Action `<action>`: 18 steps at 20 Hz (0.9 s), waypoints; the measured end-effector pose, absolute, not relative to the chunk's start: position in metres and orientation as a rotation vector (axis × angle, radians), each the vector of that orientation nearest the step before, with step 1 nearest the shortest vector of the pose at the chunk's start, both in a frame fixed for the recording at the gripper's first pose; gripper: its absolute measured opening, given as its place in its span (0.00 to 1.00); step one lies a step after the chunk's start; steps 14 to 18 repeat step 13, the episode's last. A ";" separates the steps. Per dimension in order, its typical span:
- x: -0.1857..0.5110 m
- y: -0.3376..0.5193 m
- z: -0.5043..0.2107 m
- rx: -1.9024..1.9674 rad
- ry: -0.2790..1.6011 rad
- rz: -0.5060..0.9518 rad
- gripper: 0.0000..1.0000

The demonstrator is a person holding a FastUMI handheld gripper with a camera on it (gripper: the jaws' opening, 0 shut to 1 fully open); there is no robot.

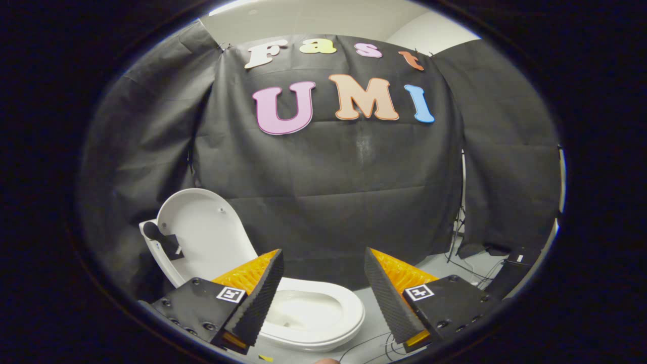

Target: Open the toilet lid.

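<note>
Tongs (pixel 323 288) hang wide apart with nothing in them, and since the toilet lid (pixel 207 237) looks fully up, they should back off gently without bumping it.

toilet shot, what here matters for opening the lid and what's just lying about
Job: lid, already raised; toilet with seat down; gripper, open, holding nothing, toilet just beyond its fingers.

Lying about: cables on the floor; black box beside them.
</note>
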State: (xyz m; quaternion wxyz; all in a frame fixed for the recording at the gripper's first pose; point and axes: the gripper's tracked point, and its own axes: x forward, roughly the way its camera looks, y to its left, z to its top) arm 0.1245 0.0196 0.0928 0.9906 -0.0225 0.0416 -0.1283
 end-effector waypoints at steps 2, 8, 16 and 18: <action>0.124 0.020 0.092 -0.035 0.077 -0.257 0.99; 0.128 0.013 0.093 0.012 0.043 -0.284 0.99; 0.127 -0.001 0.088 0.018 0.049 -0.316 0.99; 0.127 -0.001 0.088 0.018 0.049 -0.316 0.99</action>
